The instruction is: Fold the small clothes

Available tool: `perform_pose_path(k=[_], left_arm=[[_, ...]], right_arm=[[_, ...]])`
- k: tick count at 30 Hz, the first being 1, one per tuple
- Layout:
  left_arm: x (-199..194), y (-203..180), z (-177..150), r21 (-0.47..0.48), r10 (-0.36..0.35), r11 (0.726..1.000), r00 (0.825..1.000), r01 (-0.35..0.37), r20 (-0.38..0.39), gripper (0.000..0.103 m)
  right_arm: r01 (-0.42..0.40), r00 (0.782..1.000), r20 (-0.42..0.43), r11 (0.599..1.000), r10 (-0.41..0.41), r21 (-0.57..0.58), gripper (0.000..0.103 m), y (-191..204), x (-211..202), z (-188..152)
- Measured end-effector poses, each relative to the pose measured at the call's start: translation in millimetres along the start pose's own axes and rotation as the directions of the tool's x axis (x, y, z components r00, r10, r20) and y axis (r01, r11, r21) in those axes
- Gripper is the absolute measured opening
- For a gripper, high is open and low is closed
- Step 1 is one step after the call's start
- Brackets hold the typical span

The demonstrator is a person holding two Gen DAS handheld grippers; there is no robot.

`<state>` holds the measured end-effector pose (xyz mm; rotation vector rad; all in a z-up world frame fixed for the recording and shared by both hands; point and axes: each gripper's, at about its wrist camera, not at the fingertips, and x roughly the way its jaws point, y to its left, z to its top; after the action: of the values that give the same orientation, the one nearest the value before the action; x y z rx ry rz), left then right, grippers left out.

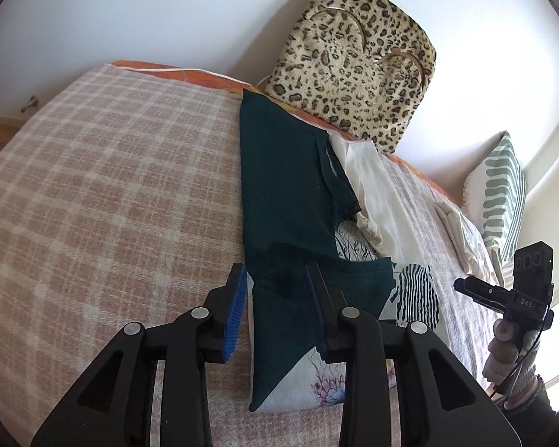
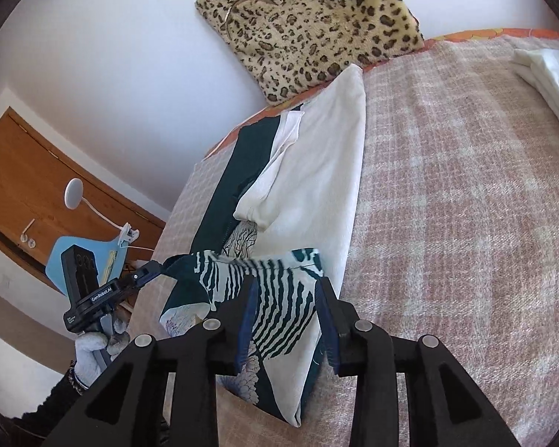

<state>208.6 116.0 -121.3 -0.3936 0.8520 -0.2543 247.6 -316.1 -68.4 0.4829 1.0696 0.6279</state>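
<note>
Plaid-blanketed bed [image 1: 93,186] below, both my jaws part-open straddling the printed shirt [image 2: 279,309], gripping nothing: this fold looks laid, next I'd regrasp its lower edge.

Both tongs point downward with their jaws parted. The left tongs [image 1: 277,300] and right tongs [image 2: 289,318] sit side by side. A gloved hand [image 2: 93,350] grips the left handle.
</note>
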Motion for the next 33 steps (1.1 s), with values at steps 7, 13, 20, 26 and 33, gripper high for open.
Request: perform_pose_path(k=[7,13,20,26,33], left_arm=[[10.6,-22.9,-20.0,0.129,-0.036,0.991,0.997,0.044,-0.065,0.03],[35.4,-27.5,-24.9,0.165,0.031,0.986,0.993,-0.013,-0.11,0.03],[41.4,-9.1,-17.0,0.126,0.133,0.984,0.988,-0.122,-0.079,0.03],[36.6,-12.3,-9.0,0.134,0.127,0.984,0.991,-0.121,-0.036,0.03],[30.1,-3.9,16.1,0.077,0.065,0.995,0.998,-0.066,0.008,0.03]], right_arm=[[-0.017,0.997,-0.083,0.969,-0.003,-0.245,0.034,53.6,26.6,-16.4],[0.109,0.983,-0.1,0.929,-0.154,-0.353,0.034,57.8,58.3,-23.5],[0.308,0.942,-0.021,0.886,-0.336,-0.346,0.03,38.8,48.1,-14.5],[0.307,0.946,0.015,0.875,-0.325,-0.375,0.033,50.1,41.6,-12.3],[0.295,0.953,0.044,0.888,-0.299,-0.352,0.037,51.3,41.7,10.4]])
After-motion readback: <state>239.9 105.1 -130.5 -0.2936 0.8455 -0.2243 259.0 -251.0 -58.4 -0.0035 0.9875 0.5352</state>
